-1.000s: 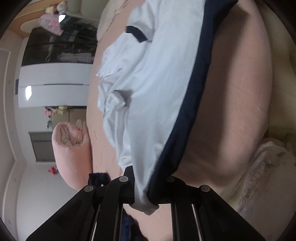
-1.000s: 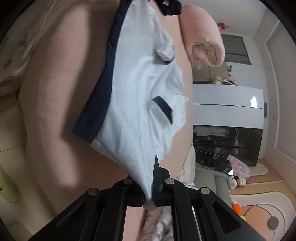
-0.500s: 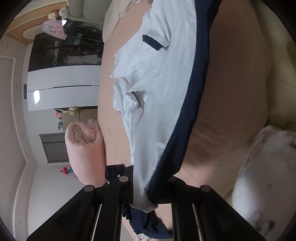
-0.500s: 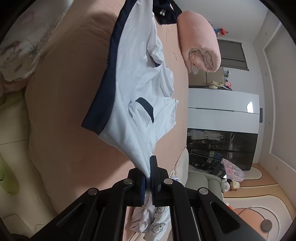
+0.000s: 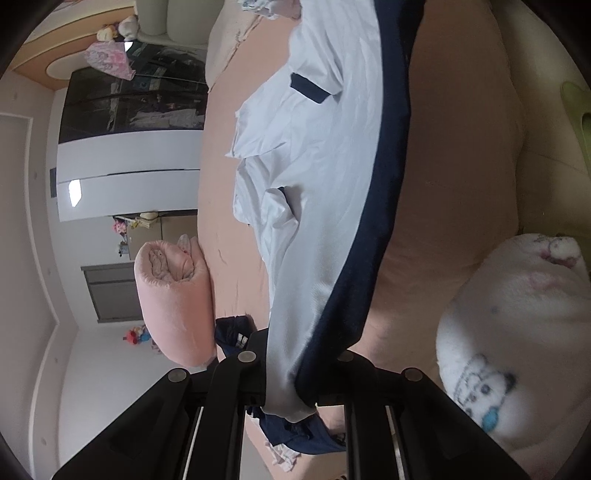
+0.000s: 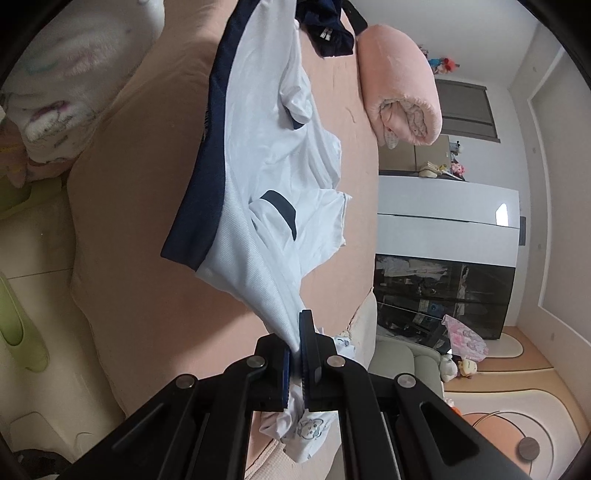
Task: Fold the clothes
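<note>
A white shirt [image 5: 325,166] with a navy hem band and navy sleeve cuffs hangs stretched over the pink bed [image 5: 450,192]. My left gripper [image 5: 295,373] is shut on one end of the hem, where white cloth and the navy band bunch between its fingers. In the right wrist view the same shirt [image 6: 273,147] runs away from my right gripper [image 6: 295,354], which is shut on the opposite white corner between blue pads. The far part of the shirt lies wrinkled on the bed, sleeves folded in.
A rolled pink blanket [image 6: 399,74] and a dark navy garment [image 6: 328,29] lie at the bed's far side. A fluffy white printed blanket [image 5: 517,332] sits near the bed's edge. A small white printed garment [image 6: 306,432] lies under the right gripper. A wardrobe [image 6: 443,229] stands beyond.
Both grippers have risen and pulled back with the shirt's hem end corners. The shirt is drawn longer and tauter, and more of the bed and room shows.
</note>
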A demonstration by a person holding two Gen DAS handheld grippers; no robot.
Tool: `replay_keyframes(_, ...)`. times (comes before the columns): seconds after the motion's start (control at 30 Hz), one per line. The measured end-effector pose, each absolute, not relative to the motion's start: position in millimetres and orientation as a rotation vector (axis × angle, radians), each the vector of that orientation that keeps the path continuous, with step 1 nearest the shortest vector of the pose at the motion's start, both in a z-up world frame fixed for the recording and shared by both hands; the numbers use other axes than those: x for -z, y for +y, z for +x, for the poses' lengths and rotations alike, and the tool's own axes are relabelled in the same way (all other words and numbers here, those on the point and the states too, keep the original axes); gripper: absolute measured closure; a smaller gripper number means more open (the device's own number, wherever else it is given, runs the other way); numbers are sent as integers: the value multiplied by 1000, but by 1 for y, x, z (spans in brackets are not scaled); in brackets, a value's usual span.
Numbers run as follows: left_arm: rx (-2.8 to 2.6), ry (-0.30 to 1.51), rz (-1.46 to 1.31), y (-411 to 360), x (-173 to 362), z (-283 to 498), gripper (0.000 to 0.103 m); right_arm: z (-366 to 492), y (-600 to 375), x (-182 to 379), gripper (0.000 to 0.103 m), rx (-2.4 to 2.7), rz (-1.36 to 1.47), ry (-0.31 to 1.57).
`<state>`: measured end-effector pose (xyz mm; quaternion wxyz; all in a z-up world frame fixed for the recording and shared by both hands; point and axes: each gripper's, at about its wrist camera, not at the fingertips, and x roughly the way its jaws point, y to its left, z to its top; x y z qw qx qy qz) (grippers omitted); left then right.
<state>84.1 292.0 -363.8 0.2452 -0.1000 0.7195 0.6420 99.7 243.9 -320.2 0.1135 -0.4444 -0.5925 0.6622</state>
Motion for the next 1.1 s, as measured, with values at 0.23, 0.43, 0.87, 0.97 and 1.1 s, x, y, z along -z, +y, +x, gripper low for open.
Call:
replay_keyframes(0.23, -1775, 1938, -302, 290, 358, 94, 92, 105, 239, 318, 99, -1952, -1322, -1721)
replay_keyframes(0.43, -1850, 1889, -347, 292, 348, 84, 92, 111, 236, 315, 99, -1945, -1326, -1717)
replay_keyframes(0.87, -1928, 1801, -457, 304, 342, 63, 92, 99, 242, 312, 99, -1978, -1331, -1634)
replay_keyframes(0.97, -1965, 1774, -479, 308, 336, 54, 92, 94, 247, 310, 99, -1991, -1327, -1604)
replay_keyframes(1.1, -2012, 1739, -529, 315, 331, 36, 92, 83, 256, 306, 99, -2002, -1297, -1545)
